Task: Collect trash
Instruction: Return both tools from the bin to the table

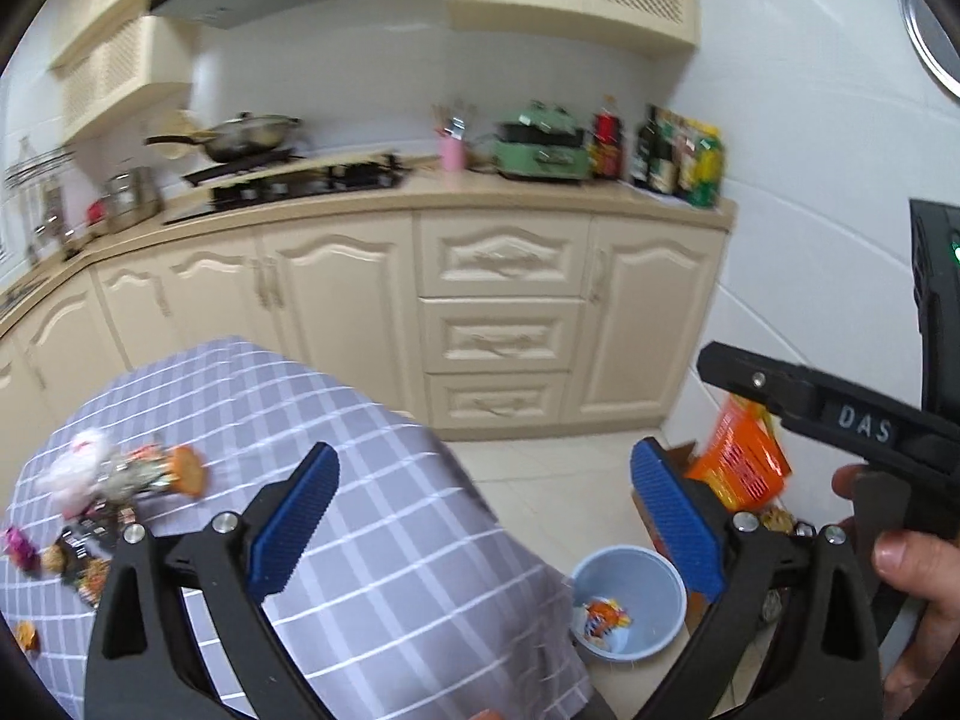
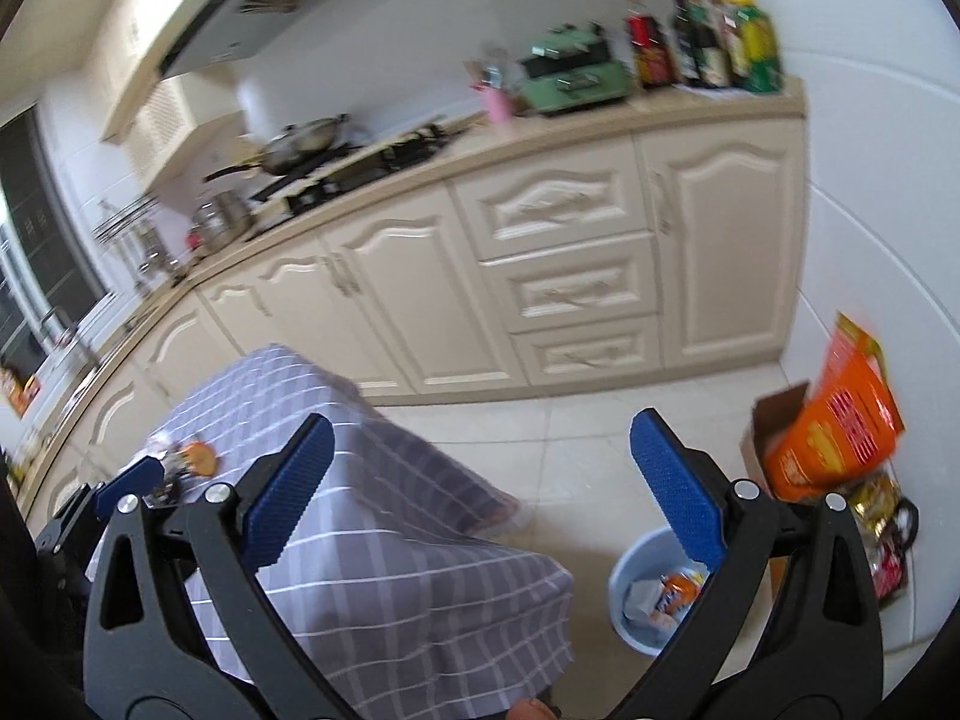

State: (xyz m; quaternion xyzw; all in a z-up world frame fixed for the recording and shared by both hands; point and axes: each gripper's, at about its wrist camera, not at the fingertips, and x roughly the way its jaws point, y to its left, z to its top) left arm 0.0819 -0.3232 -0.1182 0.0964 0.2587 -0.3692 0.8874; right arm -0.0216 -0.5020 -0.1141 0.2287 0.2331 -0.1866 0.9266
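1. Left wrist view: the left tool [image 1: 483,516] fills the bottom of the frame with its blue pads spread wide and nothing between them.
2. Right wrist view: the right tool [image 2: 480,495] is likewise spread wide and grips nothing; in the left wrist view its black body shows at the right edge, held by a hand [image 1: 912,588].
3. Trash sits in two places — a heap of wrappers [image 1: 90,498] lies at the lower left of the left wrist view on the grey checked cloth [image 1: 390,540] that covers the counter, and an orange wrapper [image 1: 606,615] already lies inside the pale blue bin [image 1: 660,582].
4. In the right wrist view the bin [image 2: 630,576] stands on the floor at the lower right, just beside the hanging edge of the cloth [image 2: 390,588], partly hidden behind the tool's right finger.
5. Near the bin at the right edge — an orange bag [image 2: 834,426] leans out of a cardboard box [image 2: 774,414] against the white wall.
6. Across the upper half of both frames runs the cream kitchen cabinetry [image 1: 504,312], carrying a wok [image 1: 246,135] on the stove, a green appliance [image 1: 540,147] and a row of bottles [image 1: 660,150].
7. Both views are somewhat blurred.
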